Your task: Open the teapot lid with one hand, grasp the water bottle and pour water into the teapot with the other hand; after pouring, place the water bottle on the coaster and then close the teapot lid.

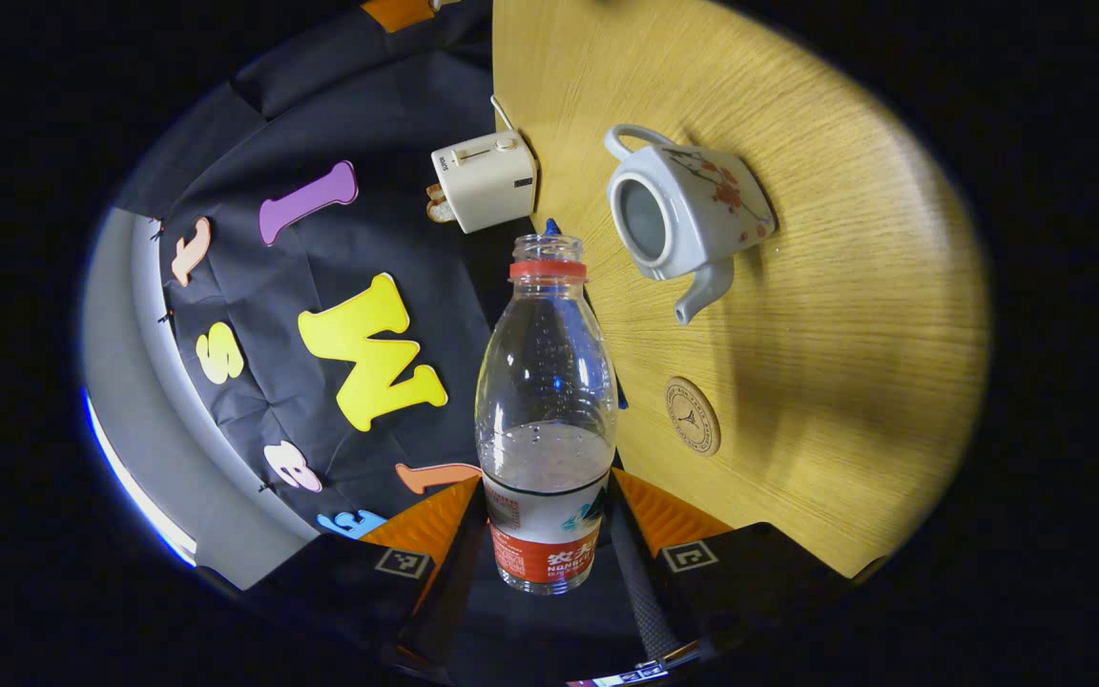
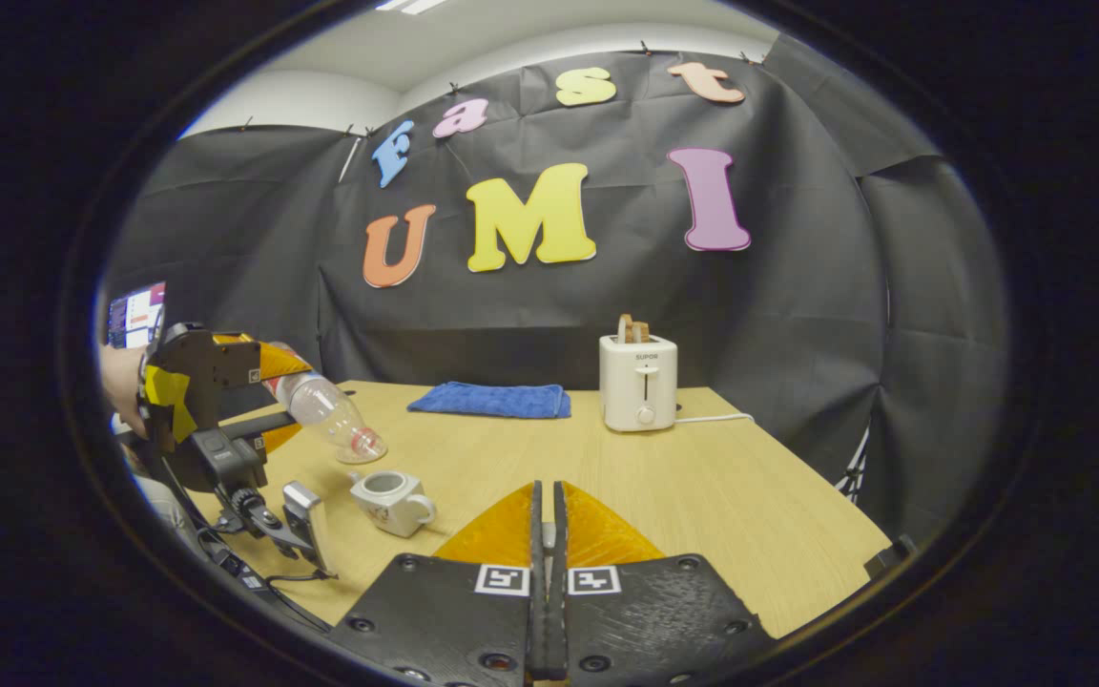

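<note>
My left gripper (image 1: pixel 547 501) is shut on the lower part of a clear water bottle (image 1: pixel 546 382) with a red neck ring and no cap; water fills its lower part. Beyond its mouth stands the white teapot (image 1: pixel 688 215) with red flowers, its top opening uncovered. A round coaster (image 1: pixel 693 416) lies near the spout. In the right gripper view, the left gripper (image 2: pixel 278 396) holds the bottle (image 2: pixel 332 413) tilted, mouth down above the teapot (image 2: pixel 393 498); I see no stream. My right gripper (image 2: pixel 547 534) is shut, and I see nothing between its fingers.
A white toaster (image 2: pixel 638 382) with bread stands at the back of the wooden table (image 2: pixel 702 496), its cord trailing right. A folded blue cloth (image 2: pixel 492 399) lies left of it. A hand (image 2: pixel 118 382) holds the left gripper at the table's left edge.
</note>
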A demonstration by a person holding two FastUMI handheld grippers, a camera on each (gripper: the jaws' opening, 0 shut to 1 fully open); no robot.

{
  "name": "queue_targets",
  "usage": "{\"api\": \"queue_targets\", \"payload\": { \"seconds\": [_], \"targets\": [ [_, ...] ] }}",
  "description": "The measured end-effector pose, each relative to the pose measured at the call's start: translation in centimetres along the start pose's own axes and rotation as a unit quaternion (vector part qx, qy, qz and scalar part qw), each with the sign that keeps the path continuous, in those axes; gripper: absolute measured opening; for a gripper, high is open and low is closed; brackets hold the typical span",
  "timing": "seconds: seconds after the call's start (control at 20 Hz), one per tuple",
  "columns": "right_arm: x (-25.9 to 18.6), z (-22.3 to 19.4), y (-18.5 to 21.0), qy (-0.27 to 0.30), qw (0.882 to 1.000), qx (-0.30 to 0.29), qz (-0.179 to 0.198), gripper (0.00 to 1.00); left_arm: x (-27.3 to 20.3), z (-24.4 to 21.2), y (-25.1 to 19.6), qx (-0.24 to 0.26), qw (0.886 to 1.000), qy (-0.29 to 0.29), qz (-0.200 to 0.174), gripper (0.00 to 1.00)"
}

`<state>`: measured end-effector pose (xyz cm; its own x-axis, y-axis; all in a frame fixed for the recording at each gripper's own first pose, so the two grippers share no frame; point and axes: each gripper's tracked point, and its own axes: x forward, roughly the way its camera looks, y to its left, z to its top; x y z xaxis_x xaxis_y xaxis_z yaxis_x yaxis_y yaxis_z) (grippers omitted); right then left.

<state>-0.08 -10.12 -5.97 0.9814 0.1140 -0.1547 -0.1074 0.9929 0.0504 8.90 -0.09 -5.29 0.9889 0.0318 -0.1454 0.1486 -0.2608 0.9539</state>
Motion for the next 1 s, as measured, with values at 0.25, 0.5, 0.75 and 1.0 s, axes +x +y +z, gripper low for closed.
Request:
{"api": "queue_targets", "payload": {
  "seconds": [0.25, 0.5, 0.75, 1.0],
  "targets": [
    [0.2, 0.2, 0.6, 0.005, 1.000, 0.003, 0.002, 0.00, 0.0, -0.7, -2.4, -0.199, 0.979, -0.006, -0.041, 0.73],
    [0.3, 1.2, 1.9, -0.002, 1.000, -0.006, 0.008, 0.00, -1.6, -1.3, -1.8, -0.430, 0.902, -0.007, -0.038, 0.73],
    [0.7, 1.4, 3.6, -0.001, 1.000, -0.011, 0.020, 0.00, -3.2, -0.5, -1.7, -0.647, 0.760, -0.030, -0.059, 0.73],
    [1.0, 1.4, 4.9, -0.001, 1.000, -0.011, 0.029, 0.00, -3.1, -1.5, -0.2, -0.745, 0.663, -0.058, -0.046, 0.74]
  ]
}}
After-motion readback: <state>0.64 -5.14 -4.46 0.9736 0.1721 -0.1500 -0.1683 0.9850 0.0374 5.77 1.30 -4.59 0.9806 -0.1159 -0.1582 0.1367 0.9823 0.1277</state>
